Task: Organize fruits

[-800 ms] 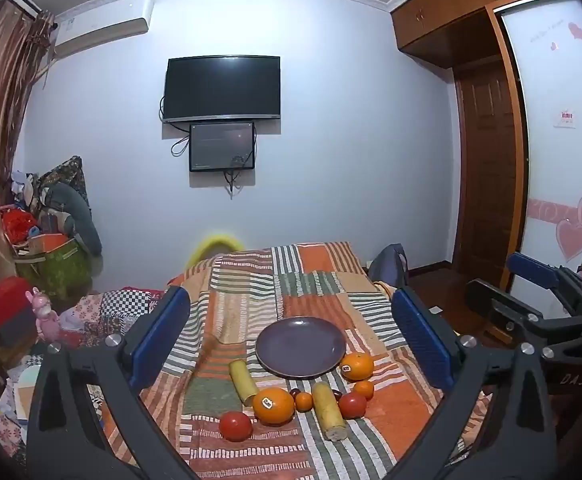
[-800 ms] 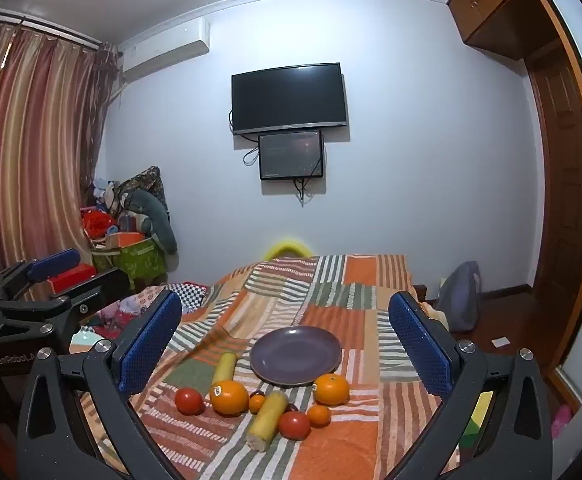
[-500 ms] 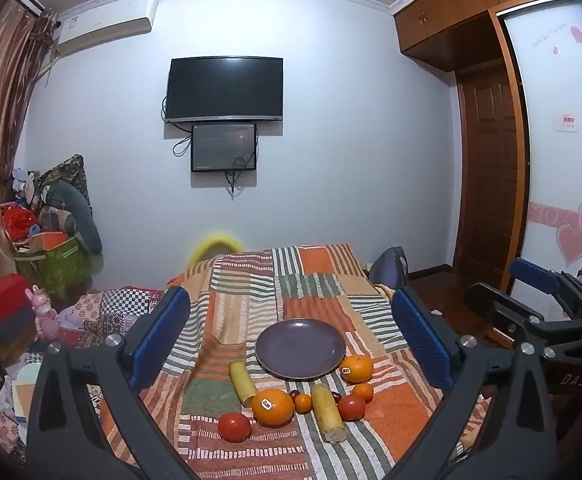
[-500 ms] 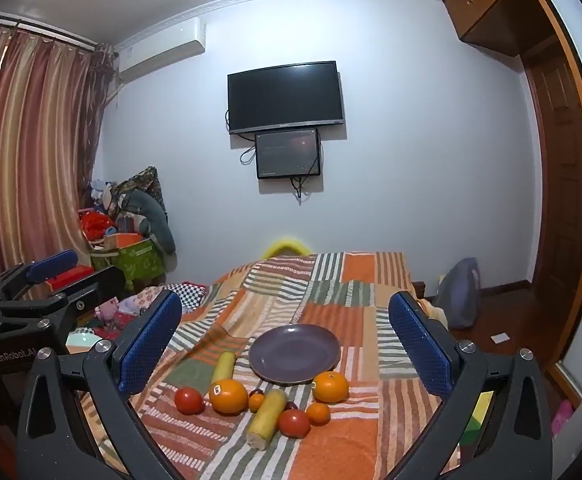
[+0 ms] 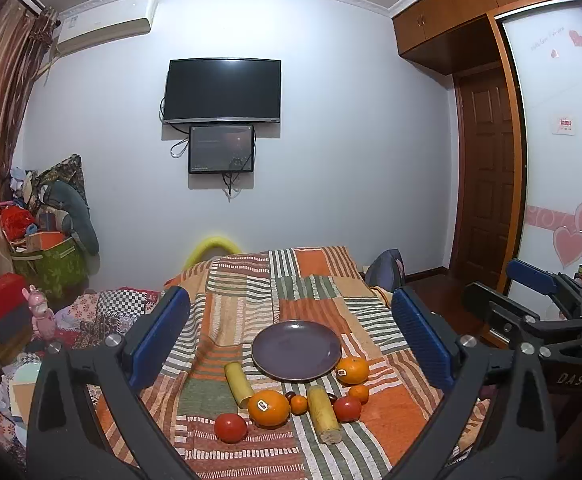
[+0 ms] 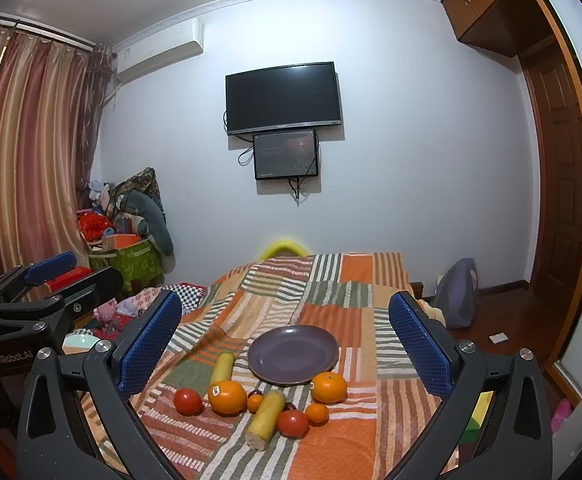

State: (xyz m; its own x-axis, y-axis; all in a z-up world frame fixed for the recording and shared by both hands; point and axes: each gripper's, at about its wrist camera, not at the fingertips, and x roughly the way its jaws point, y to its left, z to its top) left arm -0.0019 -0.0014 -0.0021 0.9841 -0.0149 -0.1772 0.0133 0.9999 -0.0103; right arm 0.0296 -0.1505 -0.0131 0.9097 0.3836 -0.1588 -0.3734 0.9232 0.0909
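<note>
An empty purple plate lies on a striped patchwork cloth. In front of it sit two large oranges, two small oranges, two red tomatoes, two yellow banana-like pieces and small dark fruits. My left gripper is open, held back from the fruit with nothing between its blue pads. My right gripper is open too, also short of the fruit. Each gripper shows at the edge of the other's view.
The cloth covers a bed-like surface that drops off at both sides. Piled bags, boxes and toys crowd the left floor. A backpack leans on the right near a wooden door. Two screens hang on the far wall.
Both views have shifted only slightly; the scene sits a touch lower and closer. No fruit has moved and both grippers stay open.
</note>
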